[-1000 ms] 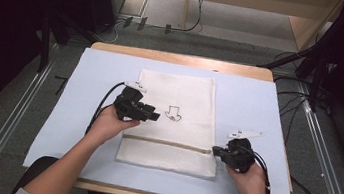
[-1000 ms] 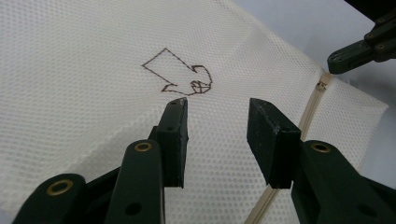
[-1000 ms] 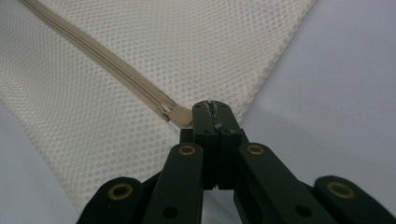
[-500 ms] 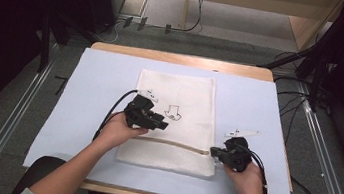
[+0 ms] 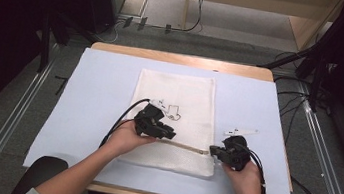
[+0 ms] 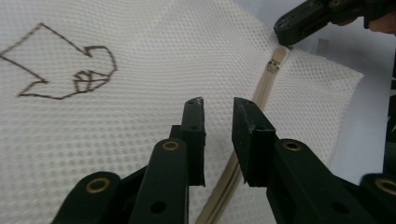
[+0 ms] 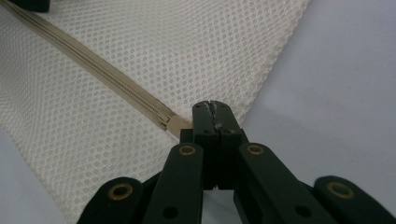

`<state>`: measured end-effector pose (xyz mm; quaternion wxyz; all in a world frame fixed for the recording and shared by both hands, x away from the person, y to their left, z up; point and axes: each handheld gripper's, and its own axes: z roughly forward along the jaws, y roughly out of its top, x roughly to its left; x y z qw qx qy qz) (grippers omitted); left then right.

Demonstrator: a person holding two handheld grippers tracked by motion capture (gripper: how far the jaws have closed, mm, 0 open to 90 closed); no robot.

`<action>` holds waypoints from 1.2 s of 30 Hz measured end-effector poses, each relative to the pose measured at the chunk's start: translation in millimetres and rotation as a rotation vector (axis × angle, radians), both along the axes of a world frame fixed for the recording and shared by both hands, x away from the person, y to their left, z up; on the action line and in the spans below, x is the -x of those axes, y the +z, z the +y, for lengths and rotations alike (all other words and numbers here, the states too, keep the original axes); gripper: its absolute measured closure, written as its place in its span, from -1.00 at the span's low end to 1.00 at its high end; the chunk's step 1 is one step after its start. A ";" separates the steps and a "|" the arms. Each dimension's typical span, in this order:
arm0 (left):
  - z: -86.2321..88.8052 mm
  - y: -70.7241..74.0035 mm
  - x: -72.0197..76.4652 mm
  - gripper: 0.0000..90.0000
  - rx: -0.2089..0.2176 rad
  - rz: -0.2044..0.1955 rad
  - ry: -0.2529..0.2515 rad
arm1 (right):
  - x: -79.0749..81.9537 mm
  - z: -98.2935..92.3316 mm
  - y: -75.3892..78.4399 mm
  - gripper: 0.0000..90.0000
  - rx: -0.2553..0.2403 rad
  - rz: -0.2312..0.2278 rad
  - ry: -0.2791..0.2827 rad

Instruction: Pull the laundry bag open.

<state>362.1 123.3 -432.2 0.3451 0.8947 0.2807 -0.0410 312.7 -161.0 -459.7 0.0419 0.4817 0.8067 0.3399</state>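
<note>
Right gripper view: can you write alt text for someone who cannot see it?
The right gripper, two black jaws pressed together, pinches the end of the beige zipper of a white mesh laundry bag. The zipper runs away diagonally to the upper left across the mesh. The bag lies flat on a pale blue table cover.

In the right gripper view, the right claw (image 7: 214, 108) covers the end of the zip (image 7: 93, 70), so what its closed jaws pinch cannot be made out. In the left gripper view, the left claw (image 6: 218, 106) hides the zip's lower run, and the mesh bag (image 6: 116, 140) is cut off at 9 o'clock. In the high view, the person's forearms are cut off at 6 o'clock, and the small white piece (image 5: 241, 132) on the bench (image 5: 101, 82) is too small to identify.
</note>
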 end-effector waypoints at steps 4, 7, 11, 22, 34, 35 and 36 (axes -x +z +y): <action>-7.3 -7.4 2.4 0.77 -0.008 0.010 -0.016 | -0.7 4.1 -1.3 1.00 0.006 0.000 0.006; -8.9 -12.9 2.0 0.80 -0.016 0.022 -0.013 | -1.6 5.6 -3.1 1.00 0.014 0.009 0.007; -10.8 -19.5 1.6 0.80 -0.042 0.026 -0.019 | -2.7 5.9 -4.3 1.00 -0.006 0.022 -0.003; -12.2 -23.4 1.4 0.78 -0.052 0.024 -0.022 | -2.6 8.9 -2.8 1.00 -0.051 0.038 0.025; -10.9 -21.7 0.1 0.75 -0.041 0.028 -0.018 | 1.4 16.1 1.7 1.00 -0.033 0.001 0.047; -10.8 -20.5 0.5 0.74 -0.030 0.031 -0.013 | 1.6 13.9 2.1 1.00 -0.031 -0.005 0.043; -10.8 -18.8 0.7 0.73 -0.022 0.029 -0.011 | 1.8 11.6 2.5 1.00 -0.023 -0.012 0.041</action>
